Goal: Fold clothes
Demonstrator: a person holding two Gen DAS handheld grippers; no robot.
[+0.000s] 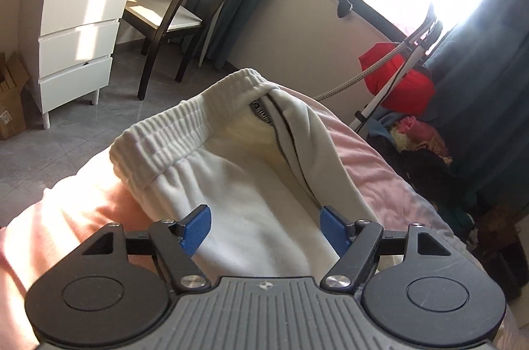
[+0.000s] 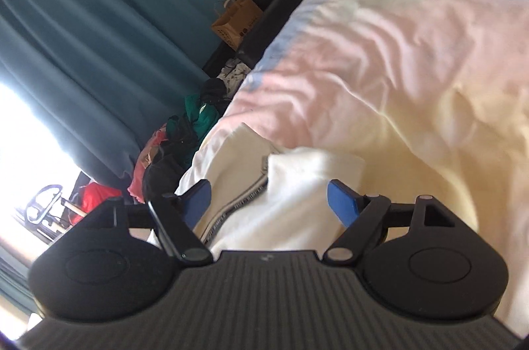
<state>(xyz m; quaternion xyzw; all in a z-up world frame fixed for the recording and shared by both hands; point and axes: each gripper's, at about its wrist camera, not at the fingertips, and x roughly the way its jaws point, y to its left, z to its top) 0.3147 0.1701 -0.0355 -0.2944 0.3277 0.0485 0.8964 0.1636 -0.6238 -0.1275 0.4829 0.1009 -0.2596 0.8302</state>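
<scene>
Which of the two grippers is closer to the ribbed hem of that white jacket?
Left, probably. The left gripper hovers open over the white jacket, its ribbed hem just ahead. The right gripper sees no hem.

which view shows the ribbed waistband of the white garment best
Left wrist view: the white fleece garment's ribbed elastic waistband lies in full sunlight ahead of the open jaws. Right wrist view shows only the garment's zipper edge, no waistband.
</scene>
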